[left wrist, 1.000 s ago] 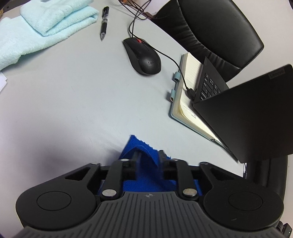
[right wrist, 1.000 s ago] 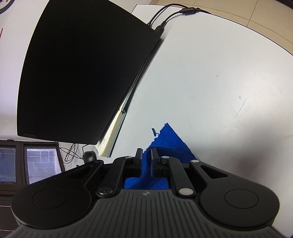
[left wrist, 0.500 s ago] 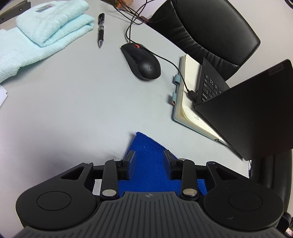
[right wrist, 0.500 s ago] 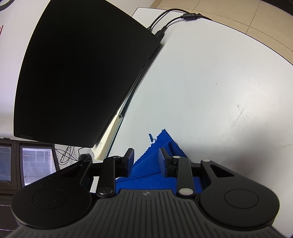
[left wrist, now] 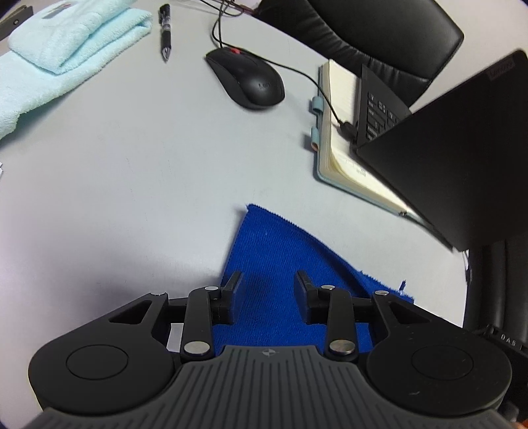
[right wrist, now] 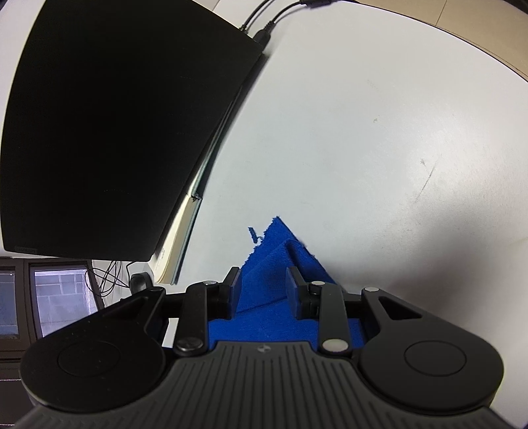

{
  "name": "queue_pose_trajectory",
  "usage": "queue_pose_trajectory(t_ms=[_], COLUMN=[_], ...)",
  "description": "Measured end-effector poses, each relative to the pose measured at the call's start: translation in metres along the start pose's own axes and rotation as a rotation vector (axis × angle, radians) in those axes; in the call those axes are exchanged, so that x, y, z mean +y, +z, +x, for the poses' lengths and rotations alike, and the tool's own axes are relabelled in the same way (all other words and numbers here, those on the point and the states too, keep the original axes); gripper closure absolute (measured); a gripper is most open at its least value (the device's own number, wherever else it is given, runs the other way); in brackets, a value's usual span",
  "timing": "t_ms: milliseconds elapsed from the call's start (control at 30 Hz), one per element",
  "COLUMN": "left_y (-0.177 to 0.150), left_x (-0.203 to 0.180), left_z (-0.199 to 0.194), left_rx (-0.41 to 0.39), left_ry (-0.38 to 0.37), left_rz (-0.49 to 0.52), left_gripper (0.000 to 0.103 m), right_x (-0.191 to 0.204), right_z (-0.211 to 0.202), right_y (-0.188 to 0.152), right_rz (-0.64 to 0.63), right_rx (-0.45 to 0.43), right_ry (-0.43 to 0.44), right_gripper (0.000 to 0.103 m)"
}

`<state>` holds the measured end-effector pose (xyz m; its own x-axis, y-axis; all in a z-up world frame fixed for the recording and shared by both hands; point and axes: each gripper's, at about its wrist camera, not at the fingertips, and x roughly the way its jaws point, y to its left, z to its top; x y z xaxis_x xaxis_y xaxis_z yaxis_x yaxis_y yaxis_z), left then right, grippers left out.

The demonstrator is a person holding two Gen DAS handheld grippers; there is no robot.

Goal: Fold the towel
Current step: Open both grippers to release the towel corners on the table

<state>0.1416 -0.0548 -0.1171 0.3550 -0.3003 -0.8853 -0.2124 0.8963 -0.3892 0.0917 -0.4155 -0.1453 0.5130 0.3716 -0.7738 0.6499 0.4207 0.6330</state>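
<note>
Left gripper: jaws parted over my blue towel, gripping nothing. Right gripper: likewise parted, empty, straddling a raised fold, perhaps brushing it. Towel lies on the grey table beside notebook and laptop.

We counted one blue towel, one pale green towel, one pen, one mouse, one notebook and one laptop on the worktop, plus one chair behind the laptop.
</note>
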Motion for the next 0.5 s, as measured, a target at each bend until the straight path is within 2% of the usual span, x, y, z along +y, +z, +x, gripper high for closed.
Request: queue_pose_trajectory(t_ms=[333, 500], left_y=[-0.021, -0.024], left_x=[-0.012, -0.019], left_z=[0.021, 0.026], left_rx=[0.1, 0.105], left_ry=[-0.009, 0.003], left_rz=[0.112, 0.186], left_gripper=[0.067, 0.067], right_x=[-0.006, -0.006], right_z=[0.017, 0.023], right_y=[0.001, 0.002], right_rz=[0.008, 0.007], right_rx=[0.031, 0.037], right_ry=[-0.043, -0.045], right_gripper=[0.072, 0.072])
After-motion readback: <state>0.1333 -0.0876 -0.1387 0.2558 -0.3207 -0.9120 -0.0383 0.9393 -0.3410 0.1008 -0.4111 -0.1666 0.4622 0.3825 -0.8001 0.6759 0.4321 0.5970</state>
